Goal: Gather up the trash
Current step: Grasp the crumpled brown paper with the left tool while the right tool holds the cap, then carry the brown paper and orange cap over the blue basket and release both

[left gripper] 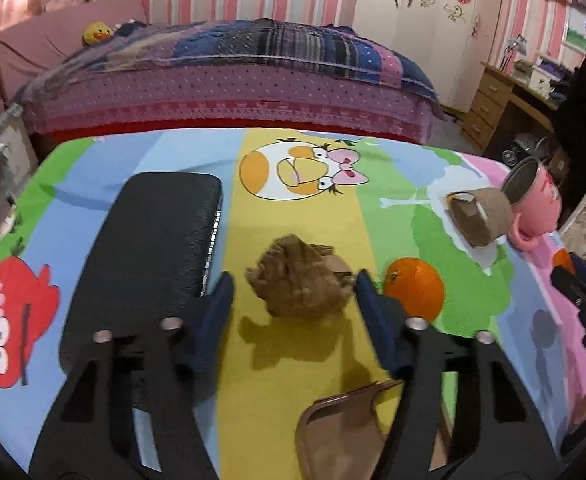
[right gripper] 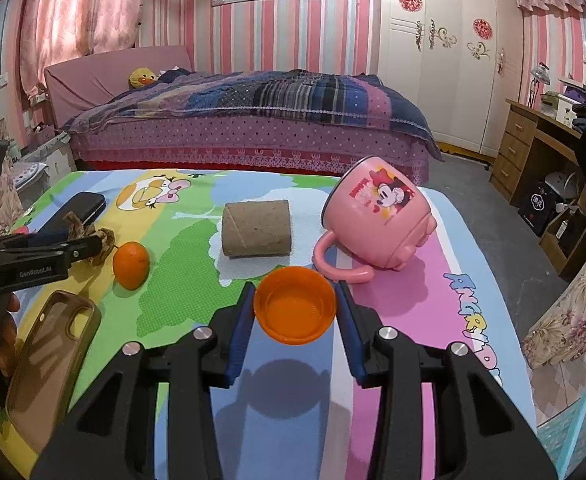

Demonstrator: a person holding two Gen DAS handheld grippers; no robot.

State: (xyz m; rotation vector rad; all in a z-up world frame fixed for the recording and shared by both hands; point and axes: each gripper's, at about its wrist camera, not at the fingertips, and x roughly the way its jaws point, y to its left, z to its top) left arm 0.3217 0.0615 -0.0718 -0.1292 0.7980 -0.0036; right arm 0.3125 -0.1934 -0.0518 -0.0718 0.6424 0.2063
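A crumpled brown paper ball (left gripper: 301, 280) lies on the colourful cartoon tablecloth (left gripper: 305, 360). My left gripper (left gripper: 293, 286) is open, its blue fingers on either side of the ball and apart from it. In the right wrist view the ball (right gripper: 101, 242) shows partly behind the left gripper (right gripper: 81, 246). My right gripper (right gripper: 295, 304) is shut on an orange bottle cap (right gripper: 295, 306) and holds it above the cloth. A brown cardboard roll (left gripper: 479, 216) (right gripper: 256, 229) lies on a white tissue (right gripper: 245, 268).
An orange (left gripper: 415, 288) (right gripper: 131, 265) sits right of the paper ball. A black case (left gripper: 149, 252) lies to the left. A pink Minnie mug (right gripper: 377, 220) lies on its side. A brown phone case (right gripper: 49, 356) lies at the near edge. A turquoise basket (right gripper: 585, 428) stands at the lower right.
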